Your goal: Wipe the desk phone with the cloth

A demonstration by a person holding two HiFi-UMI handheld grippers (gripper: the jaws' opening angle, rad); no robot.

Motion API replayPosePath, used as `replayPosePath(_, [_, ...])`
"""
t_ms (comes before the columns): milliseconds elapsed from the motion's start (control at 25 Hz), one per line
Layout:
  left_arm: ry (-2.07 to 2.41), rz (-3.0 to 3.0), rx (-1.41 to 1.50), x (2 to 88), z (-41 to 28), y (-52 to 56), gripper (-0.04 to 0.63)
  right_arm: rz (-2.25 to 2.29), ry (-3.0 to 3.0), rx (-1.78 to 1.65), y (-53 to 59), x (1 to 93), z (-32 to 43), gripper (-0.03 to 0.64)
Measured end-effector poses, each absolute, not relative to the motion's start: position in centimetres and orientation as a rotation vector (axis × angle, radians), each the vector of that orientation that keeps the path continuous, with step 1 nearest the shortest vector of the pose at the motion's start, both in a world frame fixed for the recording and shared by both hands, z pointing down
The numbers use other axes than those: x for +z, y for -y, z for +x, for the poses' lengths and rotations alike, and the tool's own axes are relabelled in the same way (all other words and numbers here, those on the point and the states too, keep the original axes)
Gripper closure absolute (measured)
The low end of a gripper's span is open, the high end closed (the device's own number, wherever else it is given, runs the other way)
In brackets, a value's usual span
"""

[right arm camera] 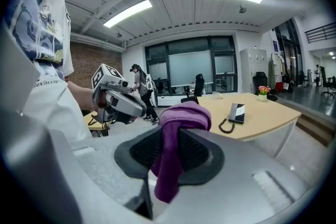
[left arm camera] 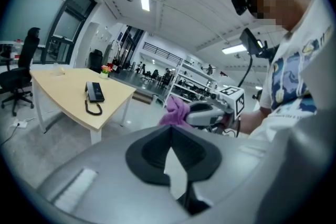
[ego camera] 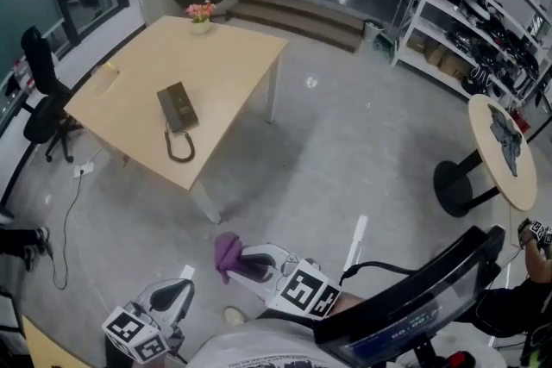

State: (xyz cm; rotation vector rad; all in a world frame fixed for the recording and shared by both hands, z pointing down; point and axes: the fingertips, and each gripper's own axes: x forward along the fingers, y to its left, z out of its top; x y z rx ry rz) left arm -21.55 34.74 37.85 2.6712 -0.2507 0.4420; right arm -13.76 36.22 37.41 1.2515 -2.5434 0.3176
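Note:
The black desk phone (ego camera: pixel 177 108) lies on a light wooden table (ego camera: pixel 129 65), its coiled cord (ego camera: pixel 179 148) trailing toward the near edge. Both grippers are held over the floor, well short of the table. My right gripper (ego camera: pixel 233 258) is shut on a purple cloth (ego camera: pixel 227 252), which bunches over the jaw tips and hangs down between them (right arm camera: pixel 173 139). My left gripper (ego camera: pixel 183 282) is shut with nothing in it, its pads meeting (left arm camera: pixel 169 131). The phone (left arm camera: pixel 94 92) shows far off in the left gripper view, and again (right arm camera: pixel 237 112) in the right gripper view.
A small flower pot (ego camera: pixel 200 15) stands at the table's far edge. A black office chair (ego camera: pixel 41 95) sits left of the table. A round pedestal table (ego camera: pixel 504 146), metal shelving (ego camera: pixel 483 4) and low steps (ego camera: pixel 297 13) lie to the right and beyond.

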Motion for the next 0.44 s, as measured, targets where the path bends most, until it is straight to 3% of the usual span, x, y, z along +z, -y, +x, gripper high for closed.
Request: replayPosePath(440, [0.181,2.718,0.509,38.8,-26.2,-34.6,0.588,1.272,2.511,0.299,-35.9,37.8,-19.3,0.526])
